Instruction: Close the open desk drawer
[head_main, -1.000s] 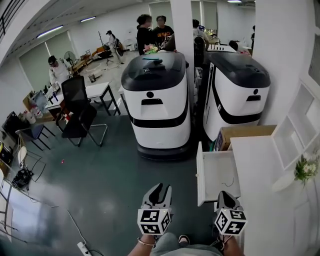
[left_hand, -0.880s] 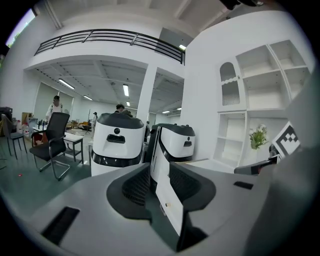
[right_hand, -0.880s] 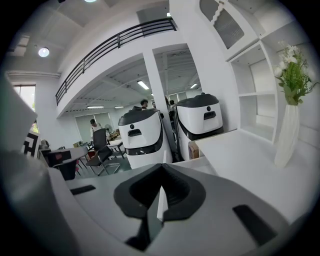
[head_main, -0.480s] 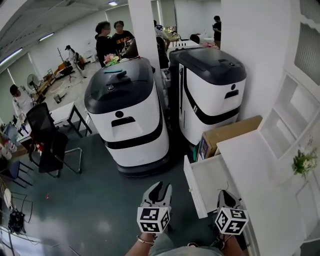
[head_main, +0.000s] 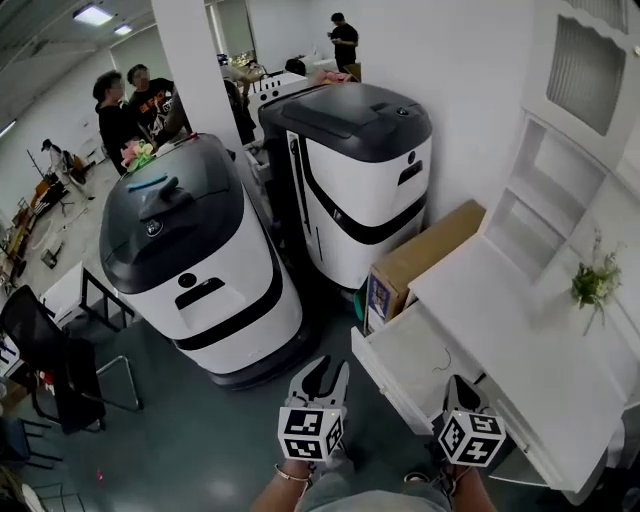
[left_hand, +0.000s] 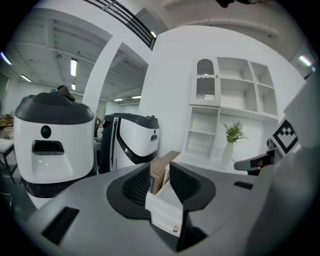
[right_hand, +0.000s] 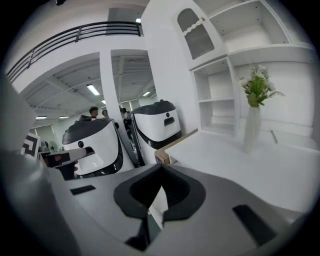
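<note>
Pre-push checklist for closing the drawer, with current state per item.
1. Drawer pulled out of the desk: ok.
2. Nothing sticking up above the drawer rim: ok, only a thin dark item lying flat.
3. Left gripper empty, jaws apart: ok.
4. Right gripper empty, jaws together: ok.
5. Left gripper against the drawer front: not ok, still apart.
6. Cardboard box clear of the drawer: cannot tell.

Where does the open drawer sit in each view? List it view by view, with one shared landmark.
Head view: drawer lower centre-right, pulled out of the desk.
Left gripper view: low centre, seen between the left tongs.
Right gripper view: probably the white sliver low centre; unclear.
Landmark: cardboard box, just beyond the drawer in all three.
</note>
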